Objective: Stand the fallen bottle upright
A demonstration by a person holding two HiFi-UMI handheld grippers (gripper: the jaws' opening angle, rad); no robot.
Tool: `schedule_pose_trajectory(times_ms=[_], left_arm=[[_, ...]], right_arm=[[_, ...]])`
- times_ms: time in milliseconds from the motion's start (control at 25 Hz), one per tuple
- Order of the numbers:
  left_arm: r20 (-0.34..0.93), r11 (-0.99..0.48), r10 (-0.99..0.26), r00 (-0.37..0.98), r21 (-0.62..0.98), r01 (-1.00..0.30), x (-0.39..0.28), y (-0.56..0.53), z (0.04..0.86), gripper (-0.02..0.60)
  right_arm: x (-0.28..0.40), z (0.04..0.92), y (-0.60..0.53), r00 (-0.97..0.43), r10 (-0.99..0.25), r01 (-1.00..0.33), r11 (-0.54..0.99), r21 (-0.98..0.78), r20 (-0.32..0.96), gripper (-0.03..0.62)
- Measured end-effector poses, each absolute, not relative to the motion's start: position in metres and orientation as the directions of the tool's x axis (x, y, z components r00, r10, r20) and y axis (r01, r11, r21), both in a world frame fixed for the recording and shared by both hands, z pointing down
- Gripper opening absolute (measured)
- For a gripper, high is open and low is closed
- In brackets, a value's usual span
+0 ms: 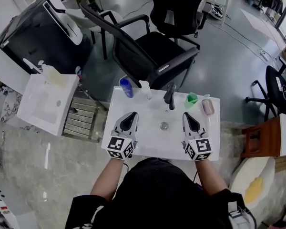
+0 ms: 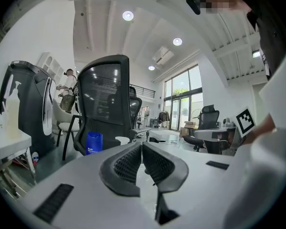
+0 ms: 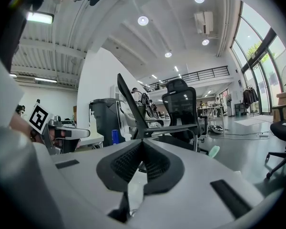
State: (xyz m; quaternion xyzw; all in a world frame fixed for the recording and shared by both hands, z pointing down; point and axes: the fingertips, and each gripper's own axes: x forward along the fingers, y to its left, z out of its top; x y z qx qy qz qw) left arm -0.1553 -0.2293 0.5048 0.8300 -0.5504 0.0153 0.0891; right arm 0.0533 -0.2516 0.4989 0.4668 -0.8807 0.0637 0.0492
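L gripper (image 1: 132, 114) and R gripper (image 1: 187, 114) were empty, jaws together, over the sink (image 1: 148, 149) front. The pink bottle (image 1: 208, 107) looked like the fallen one, tho not sure. It lay near R gripper at 1 o'clock, long axis 12–6. Green cup (image 1: 191, 99) sat at its 11. Faucet (image 1: 170, 95), white bottle (image 1: 144, 88) and blue bottle (image 1: 126, 87) sat further off toward its 9–10.

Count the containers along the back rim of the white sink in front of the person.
4: blue bottle far left, clear pump bottle beside it, green one right of the faucet, pink one at far right. None seems hidden.
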Motion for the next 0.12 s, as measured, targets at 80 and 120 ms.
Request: schedule_pose_trajectory(times_ms=[80, 120], left_arm=[[0.128, -0.378, -0.91, 0.395, 0.134, -0.916, -0.1584, -0.232, 0.5064, 0.026], [0.13, -0.379, -0.909, 0.396, 0.134, -0.916, -0.1599, -0.2334, 0.5072, 0.026]], right_arm=[[0.0506, 0.4994, -0.2532, -0.563, -0.812, -0.826, 0.56, -0.065, 0.151, 0.028], [0.0494, 0.4996, -0.2541, -0.565, -0.811, -0.825, 0.562, -0.065, 0.152, 0.028]])
